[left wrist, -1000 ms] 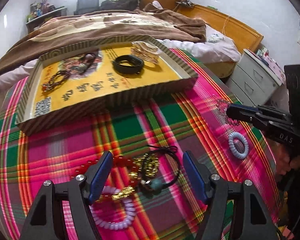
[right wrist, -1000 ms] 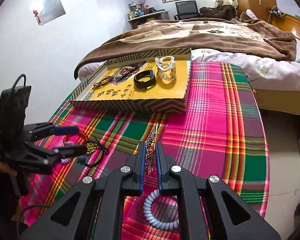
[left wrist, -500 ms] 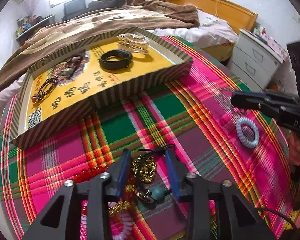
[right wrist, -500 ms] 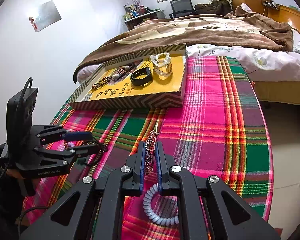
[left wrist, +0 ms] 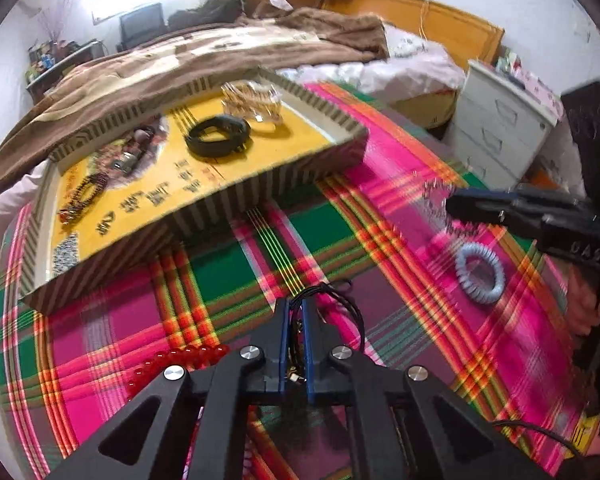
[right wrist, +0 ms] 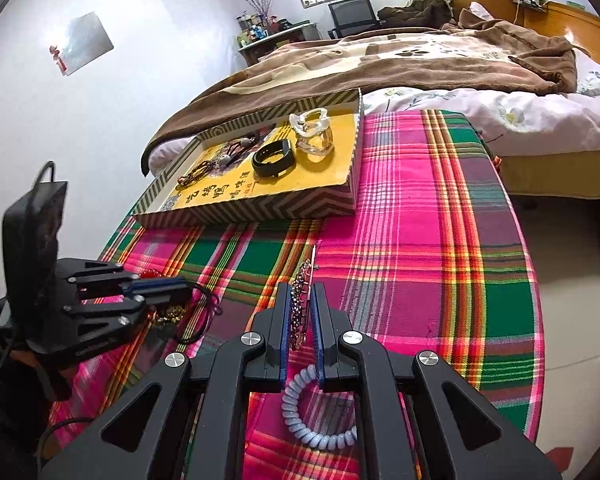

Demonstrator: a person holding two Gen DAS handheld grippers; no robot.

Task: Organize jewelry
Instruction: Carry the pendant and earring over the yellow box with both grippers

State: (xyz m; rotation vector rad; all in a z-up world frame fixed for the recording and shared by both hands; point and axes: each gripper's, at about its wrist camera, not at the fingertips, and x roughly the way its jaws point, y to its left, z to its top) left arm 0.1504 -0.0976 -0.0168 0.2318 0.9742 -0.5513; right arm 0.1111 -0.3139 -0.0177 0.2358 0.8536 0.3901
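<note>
Left hand-held gripper [left wrist: 294, 312] pinches black cord bracelet [left wrist: 332, 300]; right [right wrist: 300, 312] clamps beaded hairpin [right wrist: 302, 292].

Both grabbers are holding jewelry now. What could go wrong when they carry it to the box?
The left gripper pinches only the black cord necklace, so it might slip or snag the red beads. The sparkly hair clip pokes past the right gripper and could catch the tray wall.
</note>
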